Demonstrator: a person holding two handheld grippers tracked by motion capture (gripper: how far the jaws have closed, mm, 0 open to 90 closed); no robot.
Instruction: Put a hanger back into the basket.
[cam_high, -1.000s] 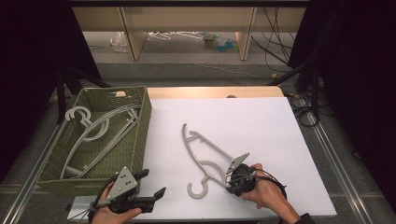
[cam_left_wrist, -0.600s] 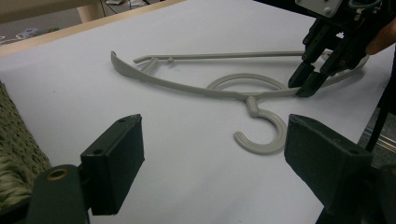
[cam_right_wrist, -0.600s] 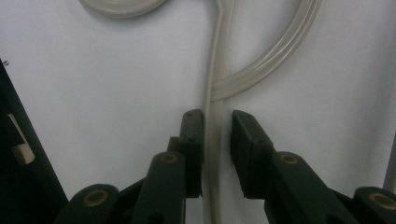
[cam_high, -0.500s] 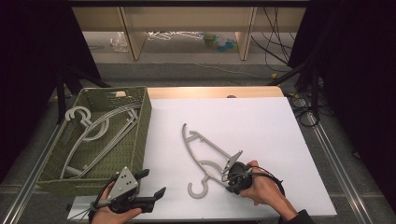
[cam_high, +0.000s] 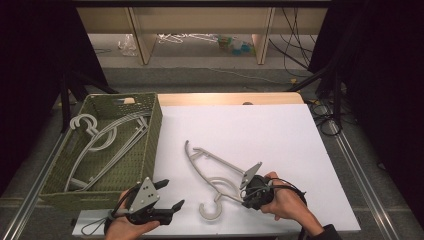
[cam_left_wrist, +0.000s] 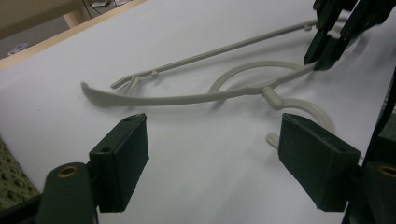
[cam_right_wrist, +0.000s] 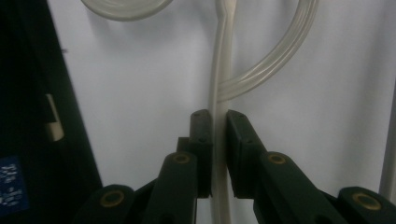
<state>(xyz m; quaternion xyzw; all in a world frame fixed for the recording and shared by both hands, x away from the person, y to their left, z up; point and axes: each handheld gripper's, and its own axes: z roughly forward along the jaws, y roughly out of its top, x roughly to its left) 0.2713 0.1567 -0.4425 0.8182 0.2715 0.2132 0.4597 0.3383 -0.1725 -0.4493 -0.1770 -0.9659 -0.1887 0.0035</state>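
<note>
The right tool (cam_right_wrist: 218, 154) has just closed on the grey hanger (cam_high: 210, 170) lying on the white bench (cam_high: 280, 135); lifting it remains. The left tool (cam_left_wrist: 229, 163) waits wide, closing slightly with nothing between its jaws, beside the green basket (cam_high: 150, 145) already holding hangers.

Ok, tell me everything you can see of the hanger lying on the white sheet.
The hanger is pale grey and looks like plastic: a curved shoulder arm, a thinner straight bar with small pegs, an inner loop and an open hook towards the near table edge. It lies flat on the white sheet, right of the green basket and apart from it. The right gripper is shut on its arm just past the loop. The left gripper stands open short of it, touching nothing.
</note>
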